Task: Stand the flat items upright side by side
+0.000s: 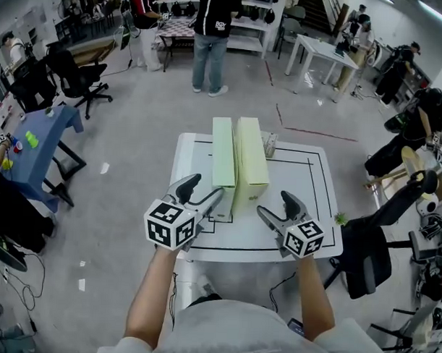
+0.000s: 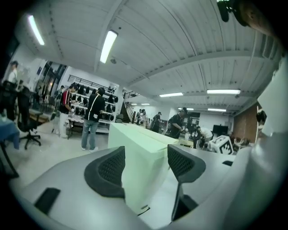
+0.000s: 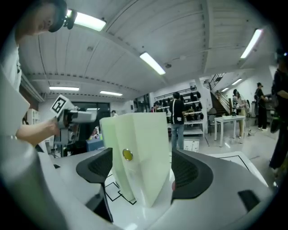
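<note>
Jaws of left gripper (image 1: 214, 201), right gripper (image 1: 267, 212) gape wide near boxes (image 1: 250, 162).

counter (image 1: 310, 211): left box (image 1: 223, 163), right box (image 1: 251, 164) upright, side by side | before them: left tool (image 1: 207, 188), right tool (image 1: 276, 204)

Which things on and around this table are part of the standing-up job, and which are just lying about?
Job: left green box, right green box, both upright on the white table; left gripper, right gripper.
Lying about: small pale item behind the boxes, blue table, black chair.
</note>
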Demonstrator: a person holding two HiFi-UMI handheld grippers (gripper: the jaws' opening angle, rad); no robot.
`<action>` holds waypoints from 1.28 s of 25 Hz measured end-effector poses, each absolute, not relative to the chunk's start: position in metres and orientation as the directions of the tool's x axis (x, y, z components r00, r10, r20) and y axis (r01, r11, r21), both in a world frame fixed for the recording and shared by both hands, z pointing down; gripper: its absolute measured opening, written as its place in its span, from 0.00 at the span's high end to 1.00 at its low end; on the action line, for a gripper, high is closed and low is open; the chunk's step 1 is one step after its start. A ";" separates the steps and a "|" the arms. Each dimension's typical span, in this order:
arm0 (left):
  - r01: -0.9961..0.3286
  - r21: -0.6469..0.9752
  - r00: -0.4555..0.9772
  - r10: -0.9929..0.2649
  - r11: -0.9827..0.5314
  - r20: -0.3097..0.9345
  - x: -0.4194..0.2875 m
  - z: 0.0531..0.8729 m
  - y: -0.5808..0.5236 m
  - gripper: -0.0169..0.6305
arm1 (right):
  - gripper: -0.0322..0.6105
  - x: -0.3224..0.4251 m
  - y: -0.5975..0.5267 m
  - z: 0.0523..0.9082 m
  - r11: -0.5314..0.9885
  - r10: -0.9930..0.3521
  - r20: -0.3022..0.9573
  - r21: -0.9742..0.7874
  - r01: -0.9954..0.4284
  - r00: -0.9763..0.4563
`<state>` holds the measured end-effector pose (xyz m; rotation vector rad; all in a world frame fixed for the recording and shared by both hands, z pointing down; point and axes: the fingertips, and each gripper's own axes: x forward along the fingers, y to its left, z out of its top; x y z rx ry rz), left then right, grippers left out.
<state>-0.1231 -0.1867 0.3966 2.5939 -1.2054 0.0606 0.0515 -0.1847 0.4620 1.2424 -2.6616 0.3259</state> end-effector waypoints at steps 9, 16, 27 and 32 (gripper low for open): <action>-0.840 -0.013 0.528 -0.823 -0.542 0.209 -0.095 0.405 -0.092 0.67 | 0.84 0.106 -0.105 0.393 0.526 -0.834 0.223 0.050 -0.849 -0.504; -0.846 -0.048 0.516 -0.839 -0.530 0.170 -0.064 0.388 -0.011 0.94 | 0.91 0.136 -0.017 0.369 0.563 -0.818 0.240 0.149 -0.813 -0.522; -0.828 -0.192 0.526 -0.848 -0.527 0.060 -0.038 0.338 0.069 0.94 | 0.91 0.147 0.060 0.316 0.614 -0.789 0.168 0.171 -0.771 -0.591; -0.826 -0.196 0.528 -0.847 -0.528 0.056 -0.031 0.334 0.091 0.94 | 0.91 0.146 0.075 0.322 0.632 -0.774 0.196 0.200 -0.748 -0.602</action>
